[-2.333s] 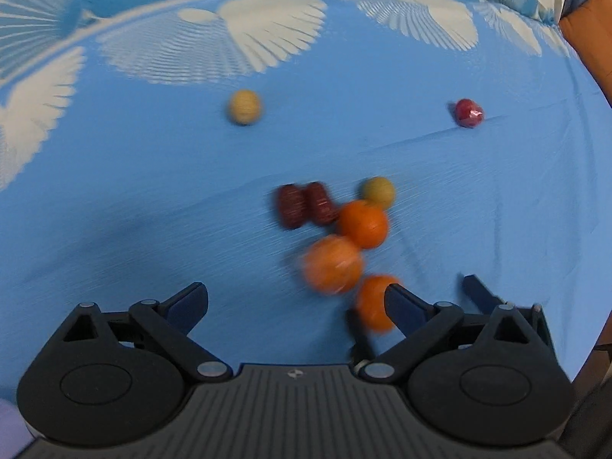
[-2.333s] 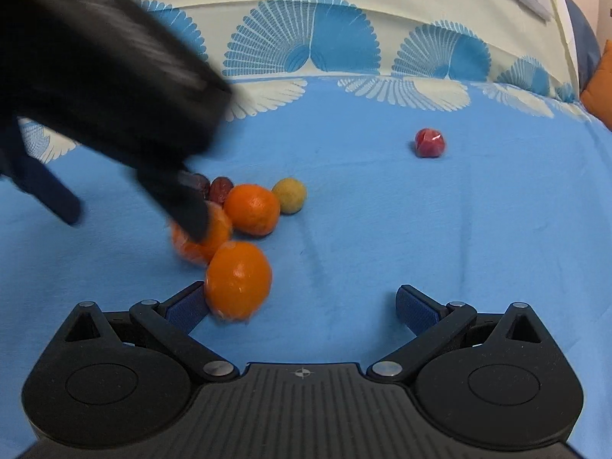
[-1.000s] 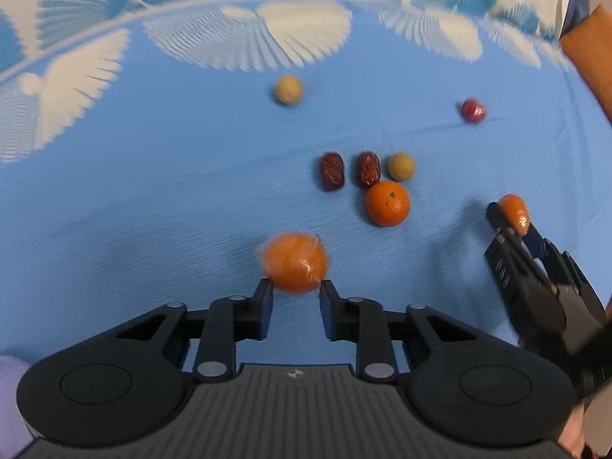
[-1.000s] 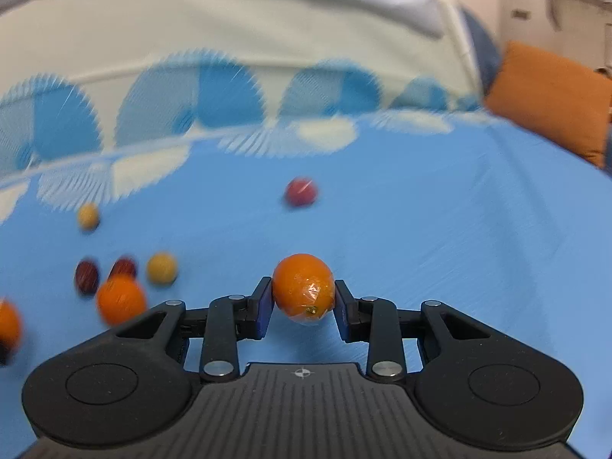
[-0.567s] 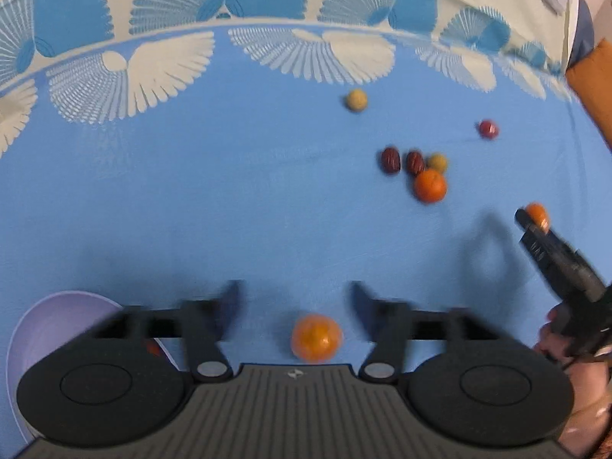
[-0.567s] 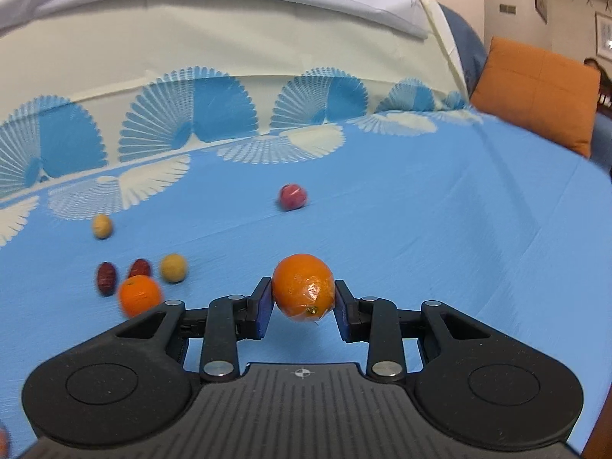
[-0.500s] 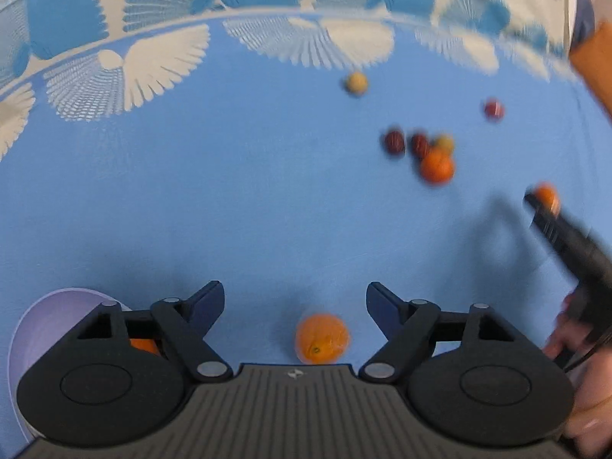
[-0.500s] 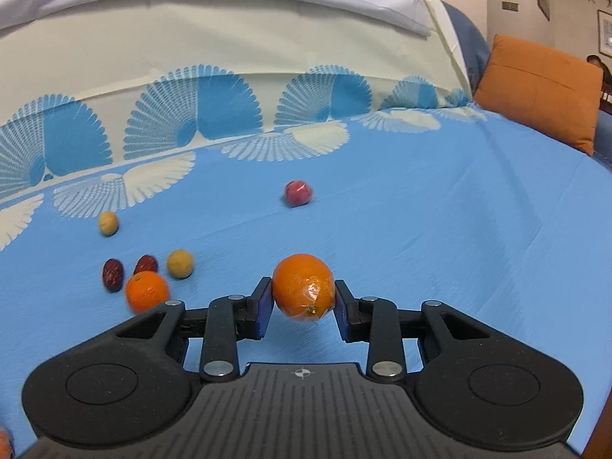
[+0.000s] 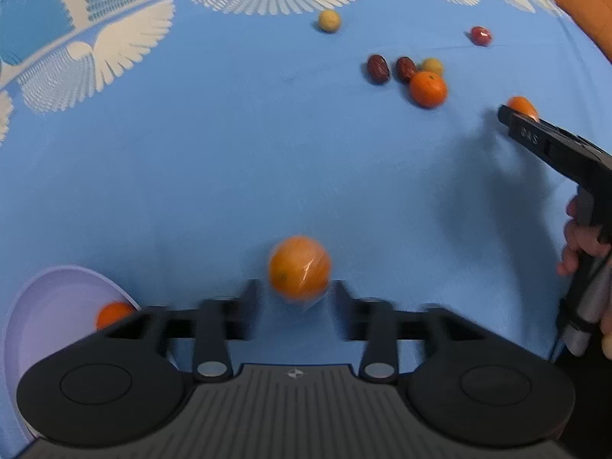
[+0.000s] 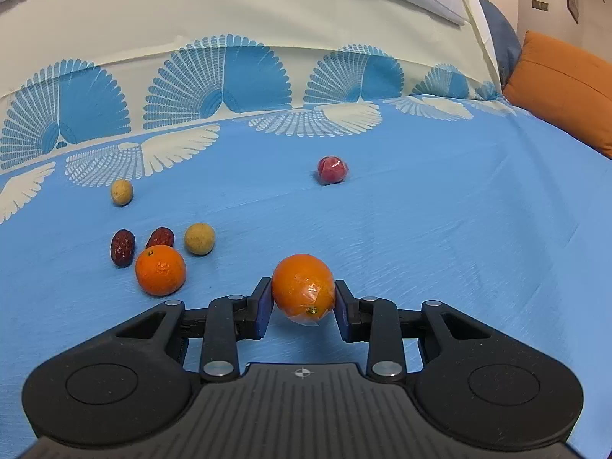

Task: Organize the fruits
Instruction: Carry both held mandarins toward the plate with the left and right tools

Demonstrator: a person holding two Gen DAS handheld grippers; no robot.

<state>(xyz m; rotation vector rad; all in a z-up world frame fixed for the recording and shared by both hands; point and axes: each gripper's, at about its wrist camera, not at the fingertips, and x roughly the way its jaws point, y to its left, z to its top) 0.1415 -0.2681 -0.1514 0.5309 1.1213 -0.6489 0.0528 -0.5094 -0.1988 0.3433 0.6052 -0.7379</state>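
Left tongs [image 9: 293, 298], open 0.5 s ago, now flank wrapped orange [image 9: 299, 267].

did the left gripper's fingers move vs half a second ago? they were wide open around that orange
Yes. The left gripper has narrowed: its blurred fingers now sit close on either side of the orange, whereas earlier they stood wide apart. Whether they grip it is unclear.
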